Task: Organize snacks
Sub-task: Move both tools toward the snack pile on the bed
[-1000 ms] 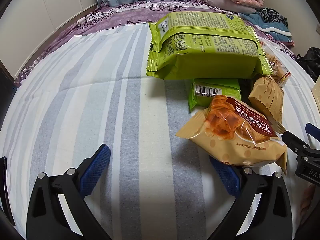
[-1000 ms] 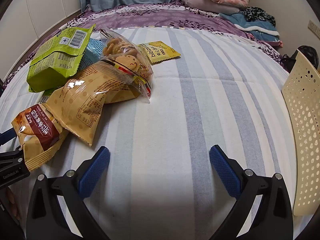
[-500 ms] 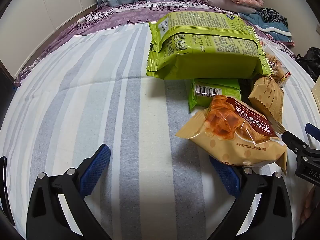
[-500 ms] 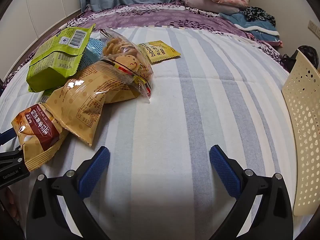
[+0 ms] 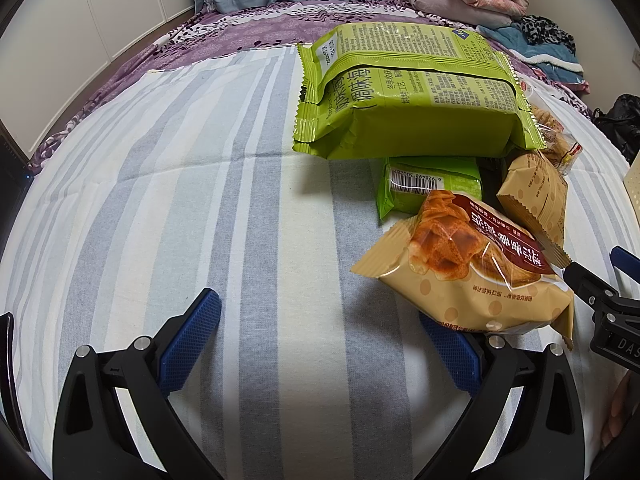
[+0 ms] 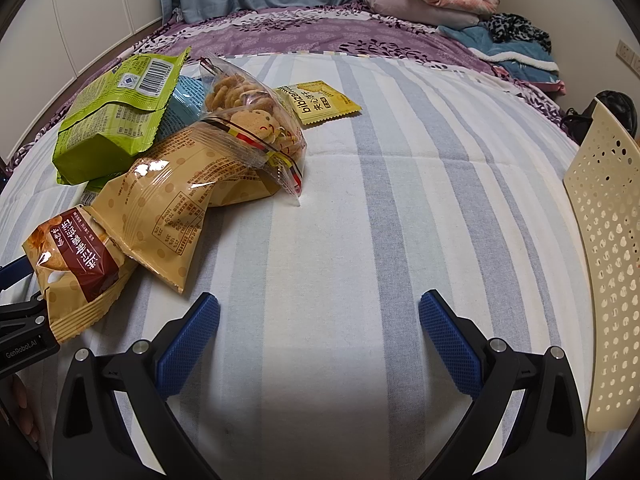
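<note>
- Ahead of the left gripper (image 5: 320,344), whose jaws are spread wide with nothing between them, bare striped sheet (image 5: 192,208) is seen to the front and left, up to the purple bedding (image 5: 248,32).
- To its front right, the snacks are piled: a chip bag (image 5: 472,280) overlaps the right finger, with a small green pack (image 5: 432,188) and a big green pack (image 5: 408,100) behind it.
- Ahead of the right gripper (image 6: 320,344), also spread wide and empty, open sheet is seen to the front.
- At its far right, a perforated cream basket (image 6: 608,264) is cut off by the frame edge.
- To its left, a tan bag (image 6: 172,208) leans on the chip bag; a clear cookie bag (image 6: 256,120) lies on top, and a yellow sachet (image 6: 316,102) lies apart, beyond the pile.
- A blue pack (image 6: 184,104) is mostly hidden under the pile.
</note>
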Tool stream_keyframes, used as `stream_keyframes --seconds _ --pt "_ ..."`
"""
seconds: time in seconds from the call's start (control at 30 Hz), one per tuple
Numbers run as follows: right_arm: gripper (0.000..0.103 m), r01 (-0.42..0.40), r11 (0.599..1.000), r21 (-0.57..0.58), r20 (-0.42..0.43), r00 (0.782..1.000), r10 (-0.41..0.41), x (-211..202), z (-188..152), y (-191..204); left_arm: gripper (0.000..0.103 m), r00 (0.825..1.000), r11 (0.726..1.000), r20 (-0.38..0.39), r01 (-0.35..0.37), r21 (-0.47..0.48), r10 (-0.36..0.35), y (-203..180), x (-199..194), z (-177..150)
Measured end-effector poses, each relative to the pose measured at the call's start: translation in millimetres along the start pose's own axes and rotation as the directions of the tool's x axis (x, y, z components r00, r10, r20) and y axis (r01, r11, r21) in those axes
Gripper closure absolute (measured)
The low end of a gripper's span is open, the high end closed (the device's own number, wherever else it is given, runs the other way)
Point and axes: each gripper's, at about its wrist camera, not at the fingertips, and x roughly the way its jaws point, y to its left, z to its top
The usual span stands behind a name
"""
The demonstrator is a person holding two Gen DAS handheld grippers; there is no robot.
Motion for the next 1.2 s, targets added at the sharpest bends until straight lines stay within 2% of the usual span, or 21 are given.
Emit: stream_keyframes --seconds 1.2 --pt "0.005 -0.004 1.000 -0.005 0.004 1.000 0.004 -3.4 -2.8 1.0 0.002 1.000 1.000 0.000 0.025 0.018 -0.025 -2.5 -7.7 -5.3"
